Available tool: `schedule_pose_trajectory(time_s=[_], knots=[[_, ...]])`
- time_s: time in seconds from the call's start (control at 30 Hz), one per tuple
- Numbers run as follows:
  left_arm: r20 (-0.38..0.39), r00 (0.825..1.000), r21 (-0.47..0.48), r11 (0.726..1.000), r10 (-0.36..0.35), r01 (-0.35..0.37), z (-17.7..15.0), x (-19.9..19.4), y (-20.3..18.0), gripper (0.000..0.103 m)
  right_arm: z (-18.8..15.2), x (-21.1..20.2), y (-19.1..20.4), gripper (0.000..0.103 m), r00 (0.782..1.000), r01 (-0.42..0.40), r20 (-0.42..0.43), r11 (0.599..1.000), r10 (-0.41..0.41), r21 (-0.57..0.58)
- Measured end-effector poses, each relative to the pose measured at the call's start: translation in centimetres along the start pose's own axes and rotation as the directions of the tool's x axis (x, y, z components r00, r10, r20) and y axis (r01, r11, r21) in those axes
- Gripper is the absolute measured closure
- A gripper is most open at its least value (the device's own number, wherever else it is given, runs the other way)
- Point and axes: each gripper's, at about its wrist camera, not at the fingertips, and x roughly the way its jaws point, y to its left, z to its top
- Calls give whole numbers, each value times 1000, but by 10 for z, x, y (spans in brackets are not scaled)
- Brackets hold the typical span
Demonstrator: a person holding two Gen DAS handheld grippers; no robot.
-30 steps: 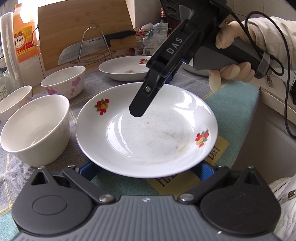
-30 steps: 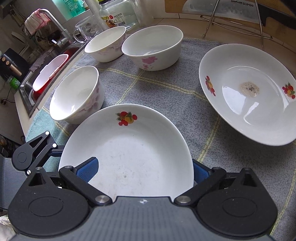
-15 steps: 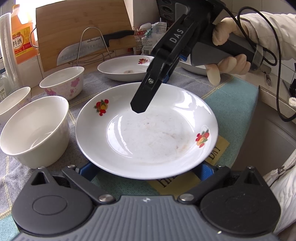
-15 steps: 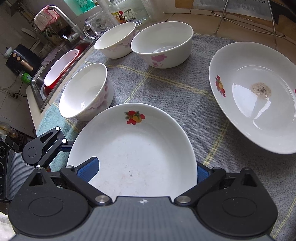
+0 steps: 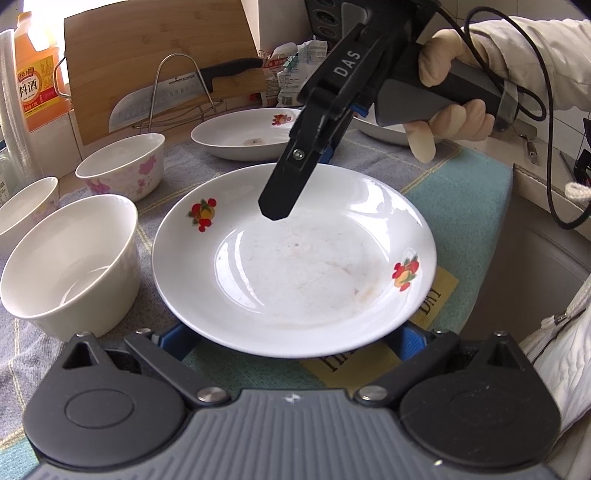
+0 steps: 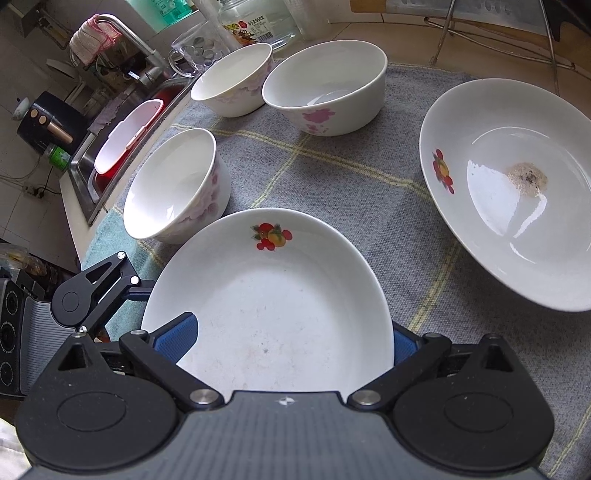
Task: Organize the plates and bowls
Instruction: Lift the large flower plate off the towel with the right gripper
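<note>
From left: three bowls (image 6: 173, 184) stand on the cloth (image 6: 332, 177). The near plate (image 5: 295, 258) sits between both wide-open grippers, left (image 5: 291, 336) and right (image 6: 291, 332). Best close evenly, lift level toward the far plate (image 6: 517, 192).

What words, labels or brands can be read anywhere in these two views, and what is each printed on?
"DAS": white letters on the black body of the right gripper.
"料酒": on the yellow label of the orange bottle; its smaller print is too small to read.
"SUPOR": faint, on the knife blade.
Partial dark letters on the yellow mat patch: cut off, unreadable.
Glass jar label: too blurred to read.
</note>
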Motion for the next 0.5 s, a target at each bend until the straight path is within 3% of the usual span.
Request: schedule_pose_trajectory(time_s=[0.5], knots=[[-34,999,-1,1000,1,-1,6,-1,-2,2,-2,-5,5,0,1000,-11,-3,1000,11,-2]])
